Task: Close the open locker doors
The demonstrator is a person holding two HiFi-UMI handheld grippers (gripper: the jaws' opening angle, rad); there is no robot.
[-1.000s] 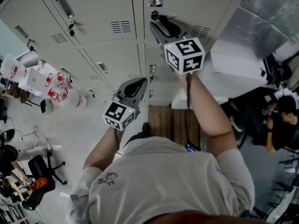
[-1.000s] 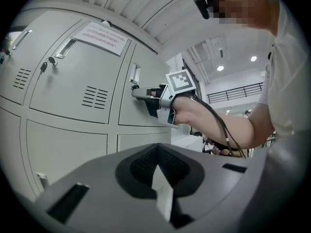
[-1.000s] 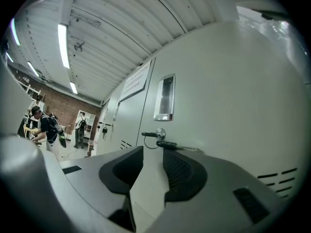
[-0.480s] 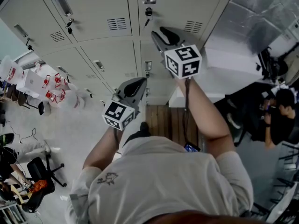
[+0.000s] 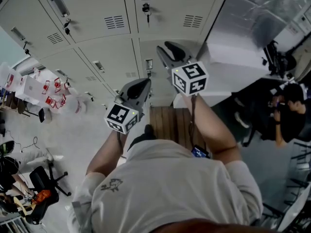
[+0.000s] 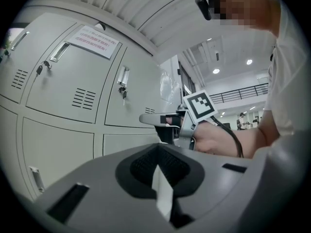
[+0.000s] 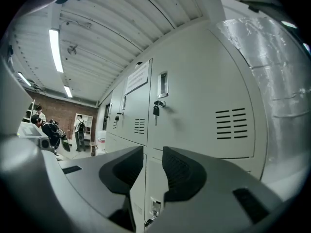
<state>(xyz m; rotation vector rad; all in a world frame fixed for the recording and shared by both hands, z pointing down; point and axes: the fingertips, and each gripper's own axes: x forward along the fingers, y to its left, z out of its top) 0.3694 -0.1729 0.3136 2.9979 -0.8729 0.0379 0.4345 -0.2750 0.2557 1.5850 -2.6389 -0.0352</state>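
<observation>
A person faces a bank of grey metal lockers (image 5: 104,57). The landmark is the upper door (image 7: 194,106) with a key (image 7: 155,109) hanging in its lock. Every door in view looks flush and closed; no open door shows. Just below the keyed door, the right gripper (image 7: 153,166) points level, jaws apart and empty, framing a lower latch (image 7: 154,208). Below and left of that door, the left gripper (image 6: 158,171) has jaws together on nothing. Such a door is probably thin steel: light, stiff, slick. Push flat near its latch edge.
</observation>
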